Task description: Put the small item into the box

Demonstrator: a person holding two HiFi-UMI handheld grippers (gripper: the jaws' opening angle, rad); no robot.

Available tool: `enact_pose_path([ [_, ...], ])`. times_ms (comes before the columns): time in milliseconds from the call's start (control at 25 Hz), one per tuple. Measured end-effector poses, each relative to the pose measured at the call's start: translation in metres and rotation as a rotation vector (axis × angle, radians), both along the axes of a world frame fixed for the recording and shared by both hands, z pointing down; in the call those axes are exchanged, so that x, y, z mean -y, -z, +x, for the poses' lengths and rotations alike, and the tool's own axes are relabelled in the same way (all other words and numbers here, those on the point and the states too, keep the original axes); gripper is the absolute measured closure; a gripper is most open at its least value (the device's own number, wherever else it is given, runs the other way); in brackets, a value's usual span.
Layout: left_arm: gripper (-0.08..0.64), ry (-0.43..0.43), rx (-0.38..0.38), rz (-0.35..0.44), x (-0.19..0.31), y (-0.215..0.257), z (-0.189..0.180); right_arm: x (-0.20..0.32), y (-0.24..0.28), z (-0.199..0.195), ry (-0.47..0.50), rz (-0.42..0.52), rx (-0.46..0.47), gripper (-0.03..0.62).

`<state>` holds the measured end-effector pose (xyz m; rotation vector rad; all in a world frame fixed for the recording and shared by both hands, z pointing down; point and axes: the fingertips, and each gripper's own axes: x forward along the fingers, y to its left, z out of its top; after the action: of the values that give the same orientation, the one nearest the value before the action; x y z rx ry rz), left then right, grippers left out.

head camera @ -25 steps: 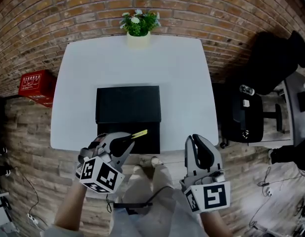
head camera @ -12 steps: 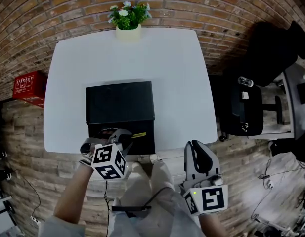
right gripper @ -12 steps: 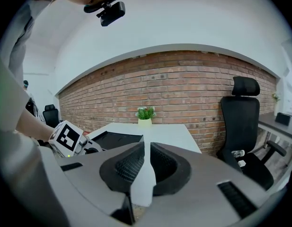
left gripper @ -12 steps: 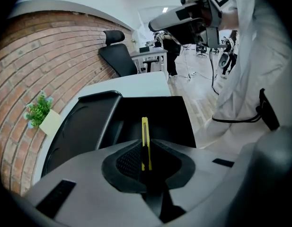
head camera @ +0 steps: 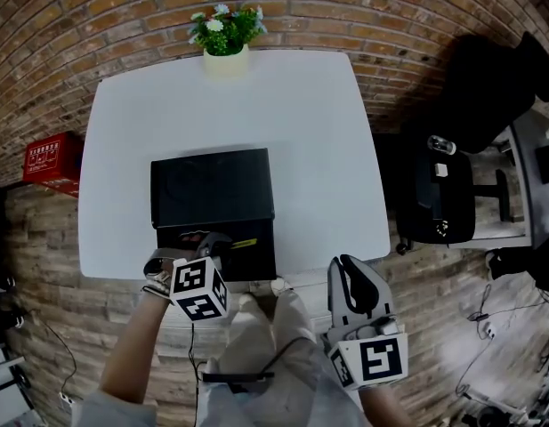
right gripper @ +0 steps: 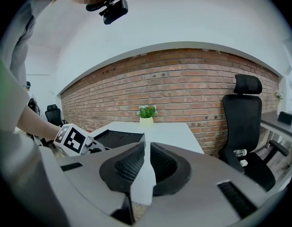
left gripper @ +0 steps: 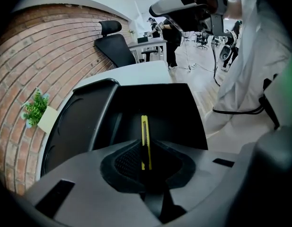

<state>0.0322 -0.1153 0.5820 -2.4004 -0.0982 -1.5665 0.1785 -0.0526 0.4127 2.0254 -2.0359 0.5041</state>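
A black box (head camera: 259, 261) stands open near the front edge of the white table (head camera: 318, 132), with its lid (head camera: 212, 185) folded back flat behind it. My left gripper (head camera: 222, 245) is shut on a slim yellow utility knife (head camera: 244, 243) and holds it over the box's open inside. In the left gripper view the knife (left gripper: 144, 136) sticks out edge-on between the pads of the left gripper (left gripper: 146, 150), with the dark box cavity (left gripper: 179, 112) right beneath. My right gripper (head camera: 352, 269) hangs off the table's front right, shut and holding nothing; the right gripper (right gripper: 146, 148) faces the table.
A potted plant (head camera: 225, 34) stands at the table's far edge against the brick wall. A black office chair (head camera: 452, 203) is to the right of the table and a red case (head camera: 52, 158) lies on the floor to the left. The person's legs are below the front edge.
My left gripper has shifted slightly left over the box and tipped further down, so the knife points more into the box. The right gripper has barely moved.
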Motion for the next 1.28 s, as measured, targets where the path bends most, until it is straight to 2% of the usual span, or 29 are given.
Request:
enact_pose_path([
  [200, 0.488, 0.049, -0.029, -0.009, 0.001, 0.009, -0.001, 0.003, 0.003, -0.007, 0.039, 0.0, -0.001, 0.528],
  [360, 0.485, 0.141, -0.113, 0.023, 0.009, 0.032, -0.003, 0.011, 0.013, -0.017, 0.089, 0.026, -0.01, 0.528],
  [600, 0.487, 0.31, -0.299, 0.09, 0.019, 0.088, -0.014, 0.027, 0.039, -0.038, 0.174, 0.08, -0.026, 0.528],
  [760, 0.498, 0.451, -0.461, 0.098, 0.021, 0.138, -0.024, 0.037, 0.06, -0.056, 0.237, 0.127, -0.037, 0.528],
  [1040, 0.515, 0.671, -0.724, 0.178, 0.013, 0.23, -0.057, 0.046, 0.103, -0.089, 0.349, 0.223, -0.067, 0.528],
  [1160, 0.517, 0.712, -0.813, 0.241, 0.003, 0.268, -0.074, 0.047, 0.12, -0.103, 0.391, 0.267, -0.061, 0.528],
  [1280, 0.518, 0.741, -0.867, 0.317, -0.008, 0.298, -0.089, 0.047, 0.134, -0.114, 0.425, 0.299, -0.067, 0.528],
])
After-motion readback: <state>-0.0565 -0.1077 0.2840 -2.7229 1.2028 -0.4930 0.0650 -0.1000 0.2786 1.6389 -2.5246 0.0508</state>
